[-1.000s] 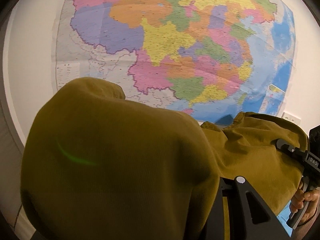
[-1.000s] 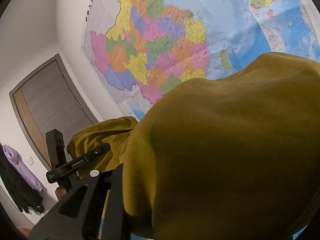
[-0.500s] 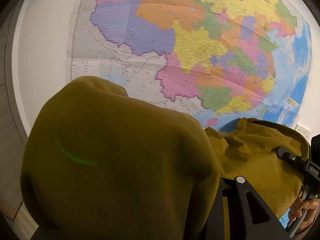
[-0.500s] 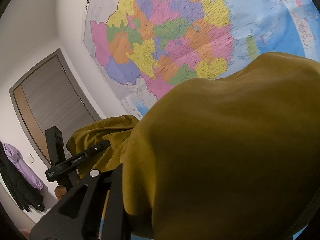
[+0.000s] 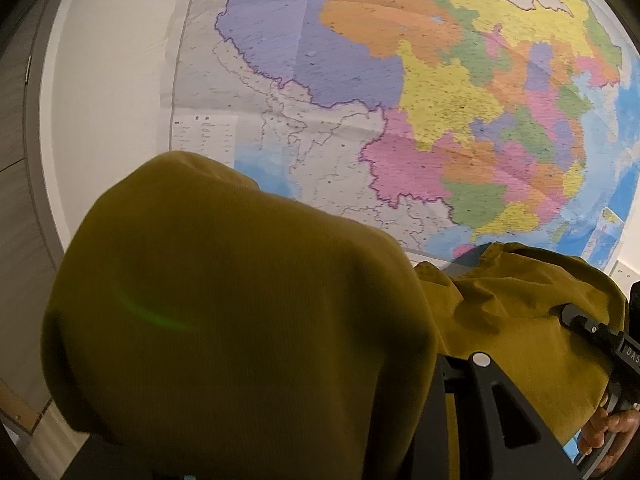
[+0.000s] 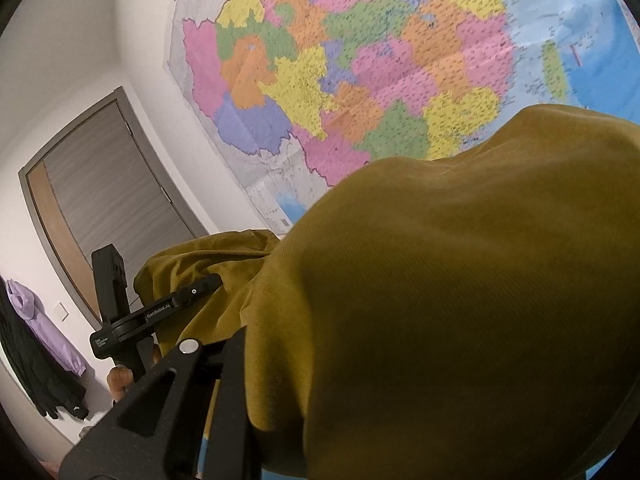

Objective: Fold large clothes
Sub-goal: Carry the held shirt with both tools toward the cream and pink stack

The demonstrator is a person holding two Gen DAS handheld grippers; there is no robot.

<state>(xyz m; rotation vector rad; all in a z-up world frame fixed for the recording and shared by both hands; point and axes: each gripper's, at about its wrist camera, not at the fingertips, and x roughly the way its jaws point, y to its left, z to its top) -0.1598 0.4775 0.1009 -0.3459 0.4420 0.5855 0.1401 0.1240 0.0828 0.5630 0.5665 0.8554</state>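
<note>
- Mustard-yellow ribbed cloth is what we are holding up: the big garment (image 5: 240, 320) hangs in the air in front of the wall map (image 5: 440, 100), with no counter or bed in view under it.
- In the left view, the cloth is draped over our left hand-held gripper (image 5: 460, 392) and fills the picture from 6 to 9 o'clock. We see only one black finger (image 5: 492, 408), so we cannot tell how far this gripper is open, though it seems to be pinching the cloth.
- In the right view, the cloth covers our right hand-held gripper (image 6: 224, 392) and spreads from 3 to 6 o'clock. Its tips are hidden too, so we cannot tell how wide it is.
- The cloth bunches between the two grippers, at 3 o'clock in the left view and 9 o'clock in the right view.
- We think it could slip, because the garment is big and heavy and each hold is on a small bit.
- We think the fold could come out crooked, because the cloth hides our view and we cannot see its edges.
- The loose middle could sag and tangle.
</note>
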